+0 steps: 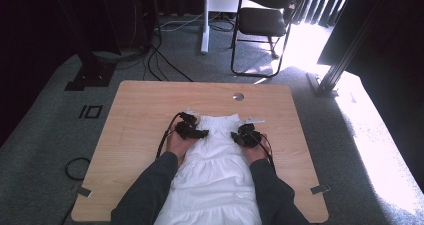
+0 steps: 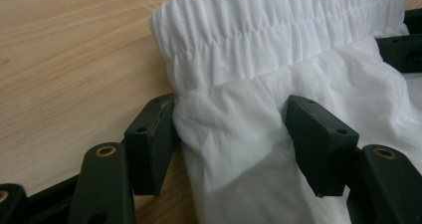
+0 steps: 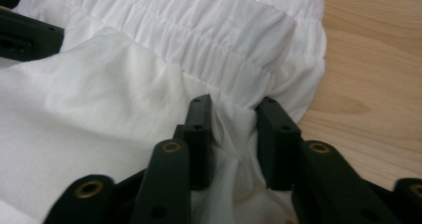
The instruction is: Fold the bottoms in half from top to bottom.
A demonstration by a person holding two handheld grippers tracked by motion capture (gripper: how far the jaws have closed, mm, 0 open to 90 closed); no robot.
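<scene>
Gripping white dress [image 1: 215, 155] near smocked bodice: our right gripper [image 3: 233, 134] pinches fold at 3 o'clock; left gripper [image 2: 229, 139] gapes around cloth at 9. Next: we close left, lift evenly.

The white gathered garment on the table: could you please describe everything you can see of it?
The white gathered cotton-looking garment lies flat along the light wooden table, its shirred elastic band at the far end and tiered, ruffled panels running toward the person. The cloth is creased below the band. The left gripper straddles a fold with its fingers apart; the right gripper pinches a bunched fold near the opposite edge.
</scene>
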